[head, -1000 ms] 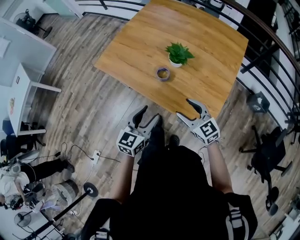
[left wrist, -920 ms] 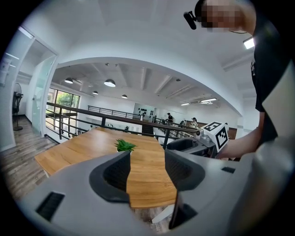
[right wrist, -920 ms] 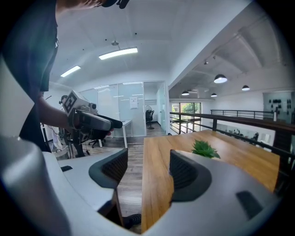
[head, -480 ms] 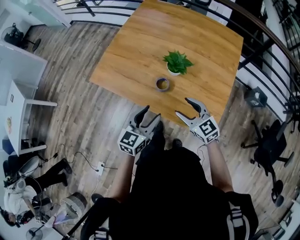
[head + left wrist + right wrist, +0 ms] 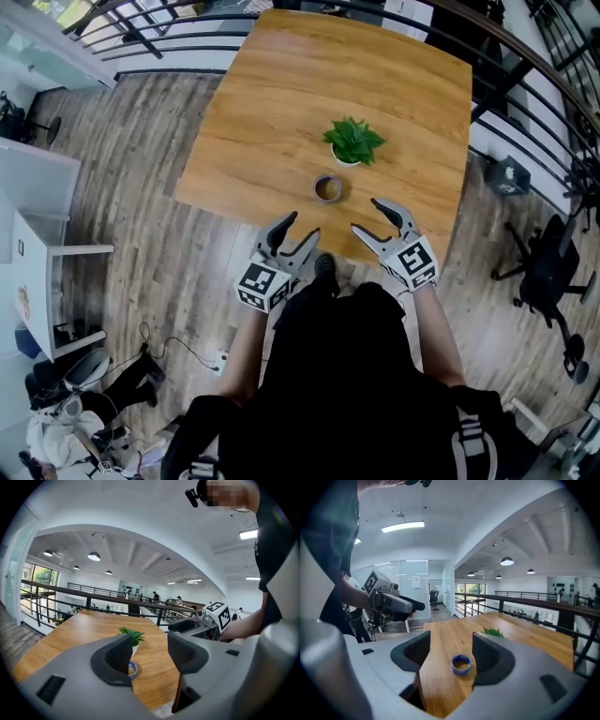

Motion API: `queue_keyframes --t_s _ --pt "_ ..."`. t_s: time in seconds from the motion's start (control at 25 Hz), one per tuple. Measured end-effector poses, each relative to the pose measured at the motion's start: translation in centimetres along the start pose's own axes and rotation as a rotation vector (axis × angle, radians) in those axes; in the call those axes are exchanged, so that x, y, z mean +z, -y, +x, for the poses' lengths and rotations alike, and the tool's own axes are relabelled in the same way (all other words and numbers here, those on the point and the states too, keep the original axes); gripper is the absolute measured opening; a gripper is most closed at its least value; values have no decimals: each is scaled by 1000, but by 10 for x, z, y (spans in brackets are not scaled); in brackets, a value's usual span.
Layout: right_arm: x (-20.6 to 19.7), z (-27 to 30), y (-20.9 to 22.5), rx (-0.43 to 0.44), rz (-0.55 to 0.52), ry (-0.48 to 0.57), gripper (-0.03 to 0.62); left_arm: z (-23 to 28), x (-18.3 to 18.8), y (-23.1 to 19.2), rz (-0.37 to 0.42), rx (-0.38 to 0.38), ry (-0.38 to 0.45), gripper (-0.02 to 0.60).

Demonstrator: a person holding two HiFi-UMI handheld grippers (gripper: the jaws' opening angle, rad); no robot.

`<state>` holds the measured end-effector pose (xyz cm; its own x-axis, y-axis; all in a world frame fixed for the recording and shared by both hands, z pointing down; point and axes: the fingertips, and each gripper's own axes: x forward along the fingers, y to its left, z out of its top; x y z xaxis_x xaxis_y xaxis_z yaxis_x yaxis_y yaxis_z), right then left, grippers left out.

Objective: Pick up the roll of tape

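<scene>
Table (image 5: 281, 112): wooden top, warm visible grain, smooth, corners rounded.

Left gripper (image 5: 302, 225) and right gripper (image 5: 367, 215): grey moulded bodies with dark ribbed pads. Both sets of jaws are held spread, nothing gripped, close to the table's near edge.

Potted plant (image 5: 352, 142): green pointed leaves in a small white pot, set mid-table.

Roll of tape (image 5: 327, 188): short blue ring with a brownish inner core, laid flat on the wood just beside the pot, on the near side. It is seen ahead through the right gripper's gap, untouched.
</scene>
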<state>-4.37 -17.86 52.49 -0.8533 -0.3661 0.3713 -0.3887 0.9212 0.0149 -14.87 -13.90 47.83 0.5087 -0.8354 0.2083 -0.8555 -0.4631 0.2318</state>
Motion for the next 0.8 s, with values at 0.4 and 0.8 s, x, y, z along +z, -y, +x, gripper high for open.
queue_keyframes --t_s 0.4,0.8 --pt "-6 8 18 -108 56 -12 293 20 0 -17 35 -100 -50 233" --pt "-24 16 30 -123 118 -21 293 35 -13 -12 33 -145 -111 233"
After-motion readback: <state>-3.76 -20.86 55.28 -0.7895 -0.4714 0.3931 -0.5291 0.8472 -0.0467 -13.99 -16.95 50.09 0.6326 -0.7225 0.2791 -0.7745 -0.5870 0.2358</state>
